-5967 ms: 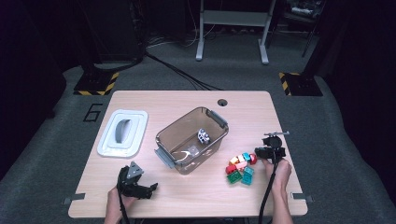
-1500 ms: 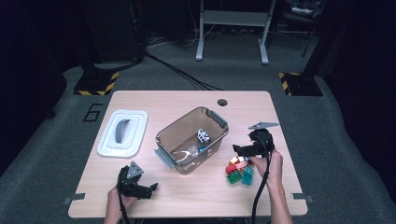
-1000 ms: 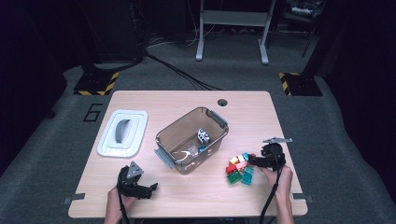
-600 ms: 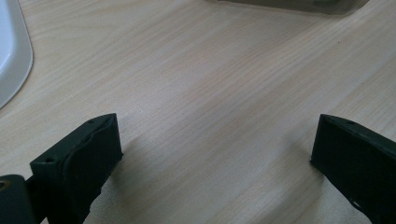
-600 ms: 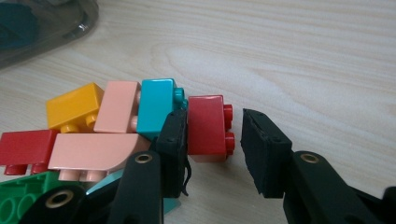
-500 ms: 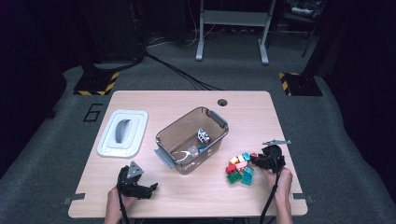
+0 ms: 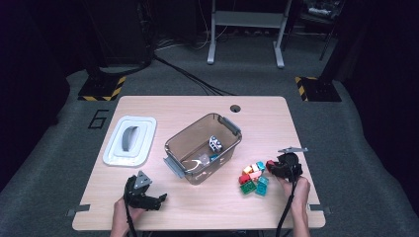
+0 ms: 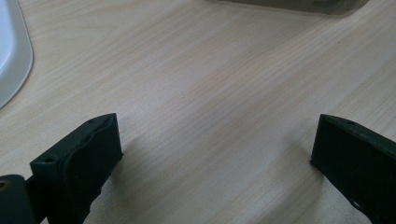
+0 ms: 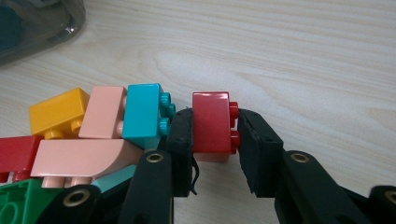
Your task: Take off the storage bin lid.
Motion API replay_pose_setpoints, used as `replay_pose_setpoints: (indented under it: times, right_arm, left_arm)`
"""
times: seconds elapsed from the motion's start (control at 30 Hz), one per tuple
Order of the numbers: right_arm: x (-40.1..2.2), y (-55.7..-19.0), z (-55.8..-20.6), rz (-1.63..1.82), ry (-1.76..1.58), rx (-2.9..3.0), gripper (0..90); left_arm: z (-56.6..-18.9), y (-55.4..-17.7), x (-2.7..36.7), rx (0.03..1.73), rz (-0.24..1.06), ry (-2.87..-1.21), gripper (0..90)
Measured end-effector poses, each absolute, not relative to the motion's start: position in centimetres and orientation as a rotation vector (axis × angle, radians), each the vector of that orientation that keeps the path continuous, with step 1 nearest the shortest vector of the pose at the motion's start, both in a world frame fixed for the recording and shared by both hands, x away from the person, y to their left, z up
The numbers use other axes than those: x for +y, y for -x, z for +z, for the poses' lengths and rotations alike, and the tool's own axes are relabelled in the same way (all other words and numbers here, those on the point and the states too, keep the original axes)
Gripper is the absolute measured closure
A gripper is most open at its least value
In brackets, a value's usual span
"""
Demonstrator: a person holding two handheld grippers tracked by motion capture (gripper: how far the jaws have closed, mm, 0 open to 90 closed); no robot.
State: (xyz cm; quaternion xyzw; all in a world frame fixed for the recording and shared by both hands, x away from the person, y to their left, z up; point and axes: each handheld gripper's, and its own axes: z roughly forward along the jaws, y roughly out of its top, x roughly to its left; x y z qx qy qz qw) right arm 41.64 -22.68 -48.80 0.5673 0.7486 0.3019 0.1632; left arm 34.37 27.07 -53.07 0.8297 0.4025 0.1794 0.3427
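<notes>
A red brick lies on its side at the right edge of a pile of coloured bricks on the wooden table. My right gripper has just been closing on it. One pad lies flat against its base and the other presses on its studs. In the high view the right gripper sits low on the table, right of the pile. My left gripper rests near the front left edge. Its jaws stand wide open over bare wood.
A clear brown bin stands mid-table with a black-and-white piece and a few small items inside. Its white lid lies to the left. Turquoise, pink and yellow bricks crowd the left jaw. A cable hole is at the back.
The right gripper came down from beside the bin to the right edge of the brick pile and has stayed there. The left gripper has not moved.
</notes>
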Motion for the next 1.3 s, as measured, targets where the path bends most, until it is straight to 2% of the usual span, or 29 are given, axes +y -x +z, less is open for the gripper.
replay_pose_setpoints:
  times: [0.4,1.3]
  right_arm:
    - [-22.6,-41.9,-46.5,0.943,-1.549,2.111,67.1]
    - [-19.3,-43.8,-41.7,1.033,-1.427,2.131,67.2]
  left_arm:
    - [-53.1,-34.3,27.0,1.053,0.471,-2.149,1.4]
    - [-53.1,-34.3,27.0,1.058,0.465,-2.145,1.4]
